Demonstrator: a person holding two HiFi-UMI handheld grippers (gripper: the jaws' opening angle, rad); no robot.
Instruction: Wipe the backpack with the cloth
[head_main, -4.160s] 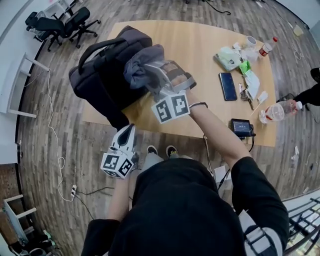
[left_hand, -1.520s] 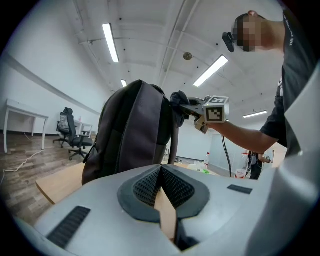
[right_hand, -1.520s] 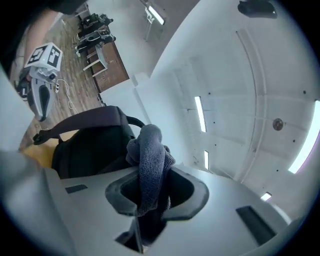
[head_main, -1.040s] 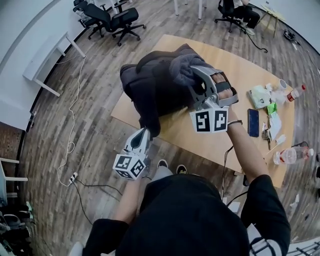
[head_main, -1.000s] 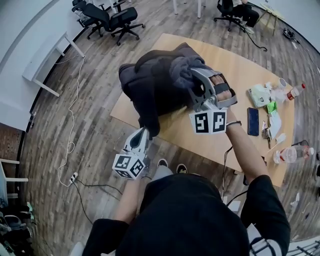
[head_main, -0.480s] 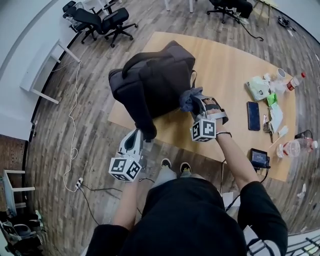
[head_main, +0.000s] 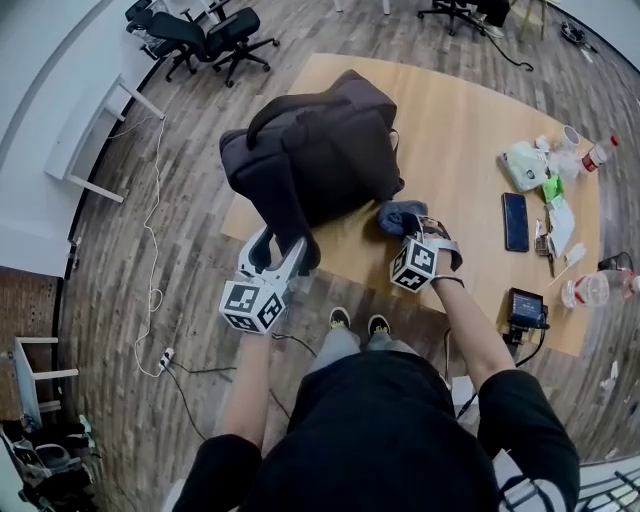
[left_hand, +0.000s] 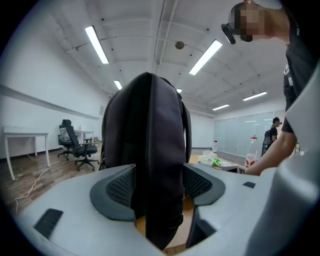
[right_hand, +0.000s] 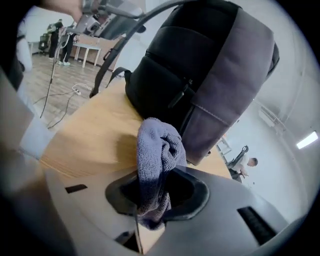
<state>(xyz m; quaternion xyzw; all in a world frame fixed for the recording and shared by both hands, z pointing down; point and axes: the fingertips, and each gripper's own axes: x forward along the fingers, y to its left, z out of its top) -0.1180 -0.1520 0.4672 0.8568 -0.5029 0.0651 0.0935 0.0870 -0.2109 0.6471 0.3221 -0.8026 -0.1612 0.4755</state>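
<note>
A dark grey backpack (head_main: 320, 140) stands upright on the wooden table (head_main: 470, 120), its lower corner over the near edge. My left gripper (head_main: 280, 245) sits at that corner. Its jaws have just been opening and now stand wide. In the left gripper view a dark strap of the backpack (left_hand: 145, 140) hangs between the pads of that gripper (left_hand: 157, 185). My right gripper (head_main: 412, 228) is low over the table, just right of the backpack, shut on a bunched grey-blue cloth (head_main: 398, 214). The right gripper view shows the cloth (right_hand: 157, 150) sticking out of the jaws in front of the backpack (right_hand: 200, 75).
A phone (head_main: 515, 222), a tissue pack (head_main: 527, 165), two bottles (head_main: 588, 290) and a black device (head_main: 526, 308) lie at the table's right end. Office chairs (head_main: 195, 30) and a white desk (head_main: 85, 140) stand to the left. Cables trail over the floor.
My right gripper came down with the cloth from the top of the backpack to the table beside it. The left gripper's jaws opened at the backpack's lower corner.
</note>
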